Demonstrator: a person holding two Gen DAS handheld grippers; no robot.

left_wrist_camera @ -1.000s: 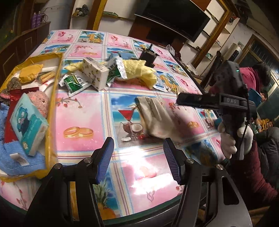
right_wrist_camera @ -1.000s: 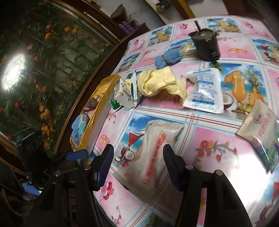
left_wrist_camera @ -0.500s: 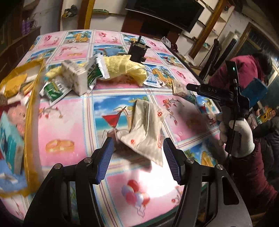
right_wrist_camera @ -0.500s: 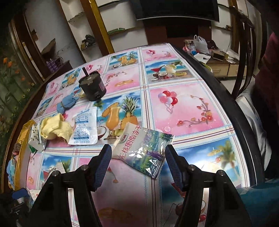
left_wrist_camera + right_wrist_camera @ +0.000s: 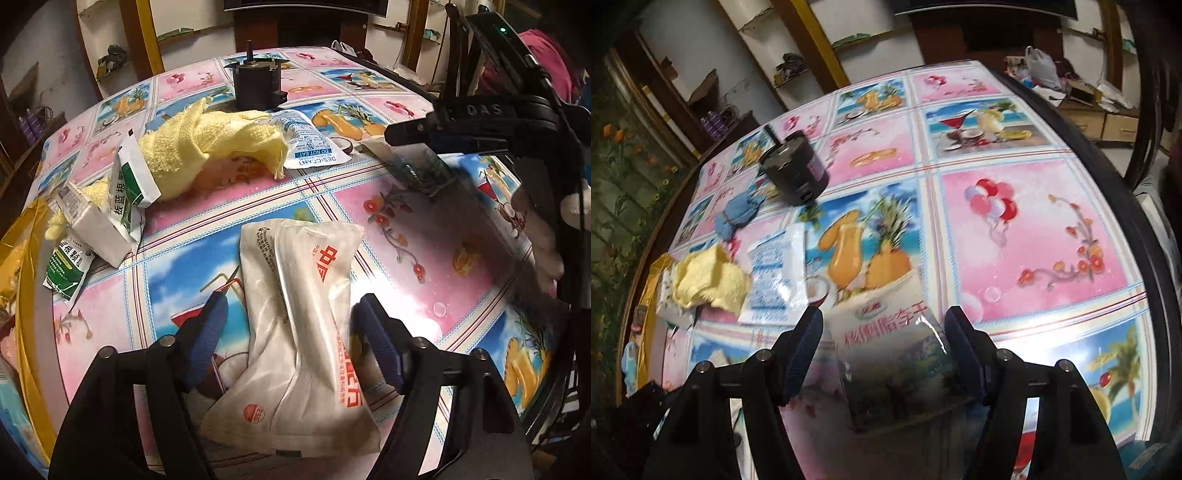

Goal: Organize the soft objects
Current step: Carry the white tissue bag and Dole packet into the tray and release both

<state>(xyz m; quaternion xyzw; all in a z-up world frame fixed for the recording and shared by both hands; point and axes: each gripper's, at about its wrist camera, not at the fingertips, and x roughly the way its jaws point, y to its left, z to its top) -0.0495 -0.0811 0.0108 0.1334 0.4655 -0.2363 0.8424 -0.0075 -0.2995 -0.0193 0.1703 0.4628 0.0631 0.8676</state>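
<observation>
A white pouch with red print (image 5: 295, 295) lies flat on the patterned tablecloth (image 5: 424, 258). My left gripper (image 5: 291, 328) straddles it with jaws opening, and both blue pads stand clear of its sides. In the right wrist view a glossy snack pouch with a landscape picture (image 5: 886, 354) lies between the fingers of my right gripper (image 5: 884, 332). Those jaws are also opening and do not press on it. A yellow towel (image 5: 214, 140) (image 5: 709, 280) is heaped further back, beside a desiccant sachet (image 5: 314, 147) (image 5: 775, 277).
Green and white sachets (image 5: 129, 184) and a white box (image 5: 99, 232) lie at the left by a yellow-rimmed bag (image 5: 22, 258). A black cylindrical device (image 5: 258, 85) (image 5: 794, 166) and a blue cloth (image 5: 738, 214) sit at the back. A gloved hand (image 5: 543, 236) is at the right, near the table's dark edge (image 5: 1145, 221).
My left gripper moved forward onto the white pouch and its jaws widened. My right gripper swung away from the white pouch to the snack pouch, closed in on it, and opened wider.
</observation>
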